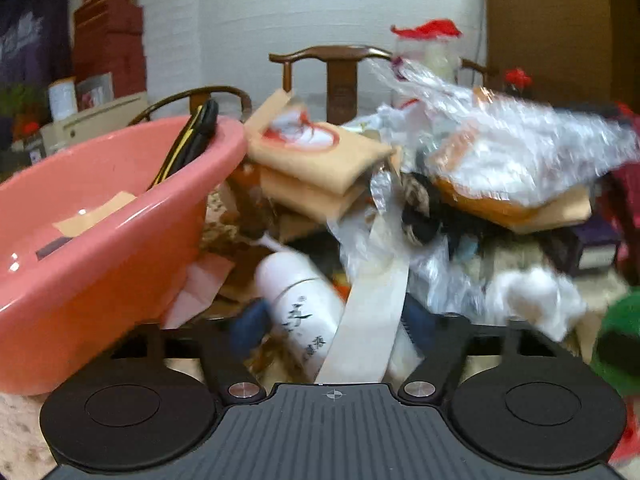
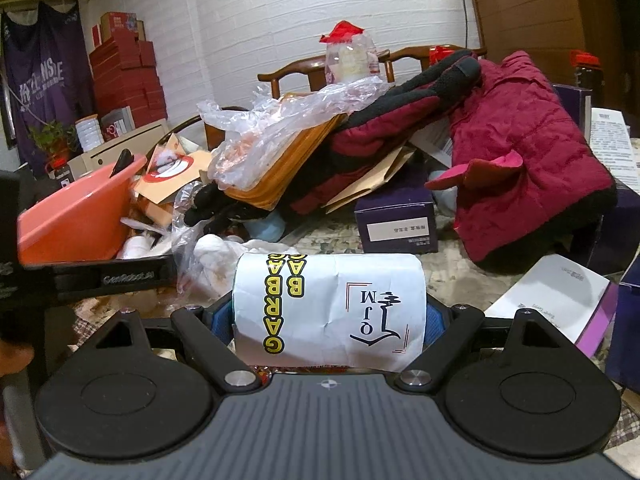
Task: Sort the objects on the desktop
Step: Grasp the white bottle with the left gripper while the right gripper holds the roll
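Crimson padding dominates: a jacket [image 2: 520, 152] slumps over the heap at two o'clock in the right wrist view, with crumpled plastic [image 2: 280, 120] and cardboard stacked at twelve. Next in size, the pink basin [image 1: 100, 248] fills nine o'clock of the left wrist view, a card scrap and a dark tool already lying in it, so I judge it to be the place for sorted things. Smaller, the white roll [image 2: 328, 308] with yellow lettering sits crosswise in the right gripper [image 2: 330, 312]; its long axis runs from three to nine o'clock and both blue pads press its ends, so that gripper is clamped on it. Smaller again, a white bottle [image 1: 296, 304] lies just ahead of the left gripper [image 1: 332, 324], its long axis slanting from eleven o'clock down to five, its body between the blue fingers [image 1: 250, 326]. A pale paper strip [image 1: 372, 308] droops across it at one o'clock. Those jaws stand apart with a gap on either side of the bottle, gripping nothing. The left hand is plainly the nearer one to bottle and basin; closing squarely would seem to call for turning the jaws across that slant.
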Demonstrator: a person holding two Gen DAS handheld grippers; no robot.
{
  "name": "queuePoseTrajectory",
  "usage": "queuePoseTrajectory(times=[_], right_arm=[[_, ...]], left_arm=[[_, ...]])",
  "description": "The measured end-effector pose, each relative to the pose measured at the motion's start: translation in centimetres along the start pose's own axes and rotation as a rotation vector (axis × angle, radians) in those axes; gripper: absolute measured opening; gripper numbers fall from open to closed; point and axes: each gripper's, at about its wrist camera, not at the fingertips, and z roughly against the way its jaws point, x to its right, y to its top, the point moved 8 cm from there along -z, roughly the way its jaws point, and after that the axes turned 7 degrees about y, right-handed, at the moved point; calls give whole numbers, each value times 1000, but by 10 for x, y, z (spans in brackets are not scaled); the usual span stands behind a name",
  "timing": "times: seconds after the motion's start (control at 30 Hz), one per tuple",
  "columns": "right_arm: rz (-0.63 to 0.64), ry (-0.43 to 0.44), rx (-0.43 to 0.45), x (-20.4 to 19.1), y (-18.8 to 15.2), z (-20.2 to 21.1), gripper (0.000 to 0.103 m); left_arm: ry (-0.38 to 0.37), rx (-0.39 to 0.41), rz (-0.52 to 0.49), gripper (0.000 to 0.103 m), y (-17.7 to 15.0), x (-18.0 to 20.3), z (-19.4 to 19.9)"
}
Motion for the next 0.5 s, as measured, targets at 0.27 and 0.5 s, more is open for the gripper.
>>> queuePoseTrajectory(times=[0.27,0.5], right_arm=[[8,-14,10,-3,-2,9,87],[22,-13,20,-7,-6,19,87]], left_arm=[[-151,12,-31,43,-22,5,30],[-192,32,-58,40,-31,7,51]])
